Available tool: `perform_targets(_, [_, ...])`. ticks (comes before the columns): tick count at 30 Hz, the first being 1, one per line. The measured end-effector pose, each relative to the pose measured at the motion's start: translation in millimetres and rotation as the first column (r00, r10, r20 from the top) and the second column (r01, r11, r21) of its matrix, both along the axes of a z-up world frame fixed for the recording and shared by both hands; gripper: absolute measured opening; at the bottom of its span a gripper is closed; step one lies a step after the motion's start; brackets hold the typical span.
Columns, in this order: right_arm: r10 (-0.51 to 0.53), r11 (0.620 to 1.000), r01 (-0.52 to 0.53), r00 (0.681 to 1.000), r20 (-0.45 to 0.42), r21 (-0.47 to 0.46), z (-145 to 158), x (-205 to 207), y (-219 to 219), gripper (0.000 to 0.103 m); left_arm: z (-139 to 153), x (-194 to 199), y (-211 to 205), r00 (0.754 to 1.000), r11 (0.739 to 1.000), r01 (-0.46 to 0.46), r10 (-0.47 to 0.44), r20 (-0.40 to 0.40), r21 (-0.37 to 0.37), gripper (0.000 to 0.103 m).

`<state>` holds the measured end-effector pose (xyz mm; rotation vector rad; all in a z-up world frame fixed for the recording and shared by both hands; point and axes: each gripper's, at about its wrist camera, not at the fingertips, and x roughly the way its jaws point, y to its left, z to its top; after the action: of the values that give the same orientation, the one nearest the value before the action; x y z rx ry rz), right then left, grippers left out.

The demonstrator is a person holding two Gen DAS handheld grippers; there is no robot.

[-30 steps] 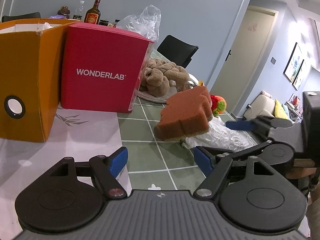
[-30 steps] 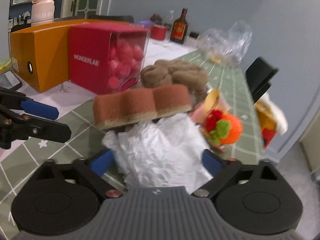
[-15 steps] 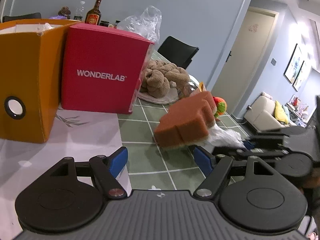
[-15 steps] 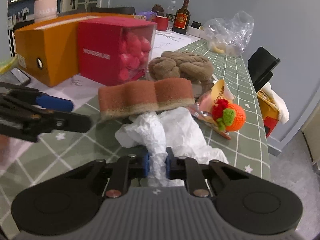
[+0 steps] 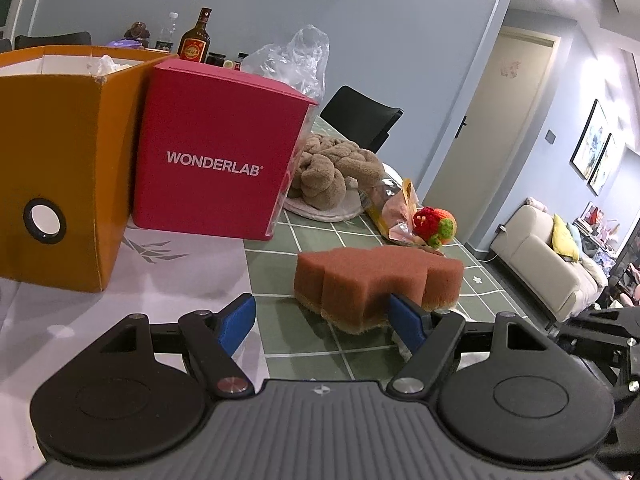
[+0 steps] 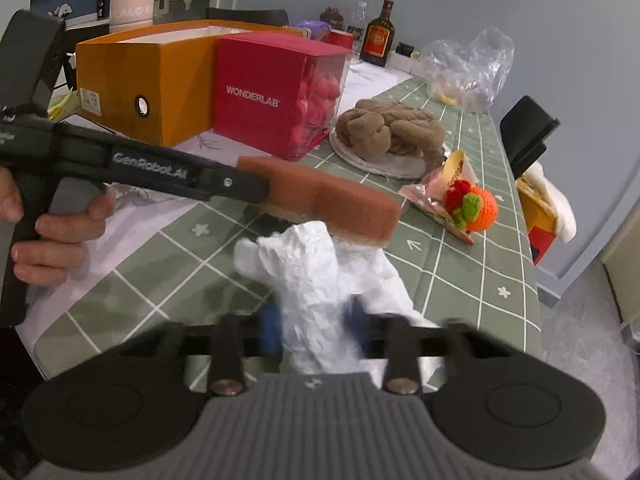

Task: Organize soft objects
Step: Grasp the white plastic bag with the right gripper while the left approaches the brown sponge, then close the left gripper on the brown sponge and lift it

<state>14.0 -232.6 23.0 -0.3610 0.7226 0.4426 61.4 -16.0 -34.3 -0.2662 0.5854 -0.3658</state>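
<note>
A rust-brown sponge [image 5: 376, 280] lies on the green checked tablecloth [image 5: 280, 256]. Its near corner reaches in between the fingers of my left gripper [image 5: 322, 322], which stands open and does not press on it. In the right wrist view the sponge [image 6: 320, 204] rests partly on a crumpled white plastic bag [image 6: 316, 280], beside a finger [image 6: 224, 182] of the left gripper. My right gripper [image 6: 314, 324] is blurred and its jaws are opening. The bag stands up between them, and the pads look clear of it.
An orange box [image 5: 52, 160] and a red WONDERLAB box [image 5: 216, 164] stand at the left. Behind the sponge are a brown braided plush [image 6: 392, 132] on a plate, a snack packet [image 5: 396, 208] and an orange crochet toy [image 6: 476, 204]. A person's hand [image 6: 52, 232] holds the left gripper.
The right gripper closed on the white bag, pulled it back, and now its jaws are spread again. The sponge slid nearer to the left gripper. The left gripper has stayed still and open.
</note>
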Motion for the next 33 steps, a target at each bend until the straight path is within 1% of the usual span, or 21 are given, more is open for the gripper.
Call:
perform_targets(2, [0.004,1.0,-0.004,1.0,0.015,0.029,2,-1,0,0.069,0,0,0,1.0,1.0,0.0,0.0,-0.002,-0.004,0.088])
perform_targets(4, [-0.014,0.999,0.013,1.0,0.025,0.049,4,0,0,0.079,0,-1,0,1.0,1.0,-0.002,0.002,0.0,-0.004,0.088])
perform_targets(5, [-0.024,0.998,0.023,0.999,0.033,0.053,4,2,0,0.088,1,-1,-1,1.0,1.0,-0.003,0.003,0.002,-0.002,0.088])
perform_targets(6, [-0.033,0.998,0.031,0.999,0.04,0.059,4,4,0,0.091,1,-1,-1,1.0,1.0,0.004,-0.004,0.007,-0.001,0.088])
perform_targets(10, [-0.045,0.997,0.042,0.998,0.038,0.069,-2,12,-2,0.094,1,-2,-4,1.0,1.0,0.026,-0.026,0.018,-0.004,0.088])
perform_targets(13, [-0.019,0.999,0.018,1.0,0.024,0.048,-11,20,-2,0.098,0,0,-4,1.0,1.0,0.029,-0.029,0.008,-0.007,0.089])
perform_targets(14, [-0.002,0.999,0.001,1.0,0.018,0.047,-13,22,-3,0.1,0,0,-4,1.0,0.999,0.031,-0.031,0.007,-0.008,0.089])
perform_targets(16, [0.059,0.996,-0.06,0.998,0.012,0.059,-18,26,-5,0.1,0,0,-4,0.999,0.999,0.036,-0.036,0.004,-0.008,0.089])
perform_targets(18, [0.092,0.994,-0.092,0.996,0.01,0.059,-23,31,-6,0.1,-1,1,-5,0.999,0.999,0.042,-0.042,0.0,-0.008,0.089])
perform_targets(23, [0.077,0.987,-0.065,0.994,-0.077,0.146,-28,48,-14,0.1,-2,3,-4,0.999,0.999,0.041,-0.041,-0.006,-0.012,0.089])
perform_targets(25, [0.08,0.987,-0.07,0.994,-0.069,0.146,-28,46,-14,0.1,-2,2,-4,0.999,0.999,0.044,-0.044,-0.005,-0.011,0.088])
perform_targets(27, [0.079,0.986,-0.068,0.994,-0.07,0.153,-28,44,-13,0.096,-2,2,-4,0.999,0.999,0.047,-0.047,-0.004,-0.009,0.089])
perform_targets(29, [0.076,0.987,-0.066,0.995,-0.067,0.15,-26,41,-13,0.089,-2,2,-4,0.999,0.999,0.047,-0.047,-0.004,-0.009,0.088])
perform_targets(30, [0.069,0.987,-0.058,0.995,-0.066,0.148,-26,40,-13,0.087,-2,2,-4,0.999,0.999,0.045,-0.045,-0.003,-0.009,0.088])
perform_targets(32, [0.056,0.988,-0.047,0.996,-0.064,0.145,-24,39,-15,0.078,-2,1,-4,0.999,0.999,0.046,-0.046,0.002,-0.009,0.088])
perform_targets(33, [0.052,0.989,-0.042,0.997,-0.061,0.143,-23,38,-15,0.076,-2,1,-4,0.999,0.999,0.054,-0.054,0.004,-0.011,0.088])
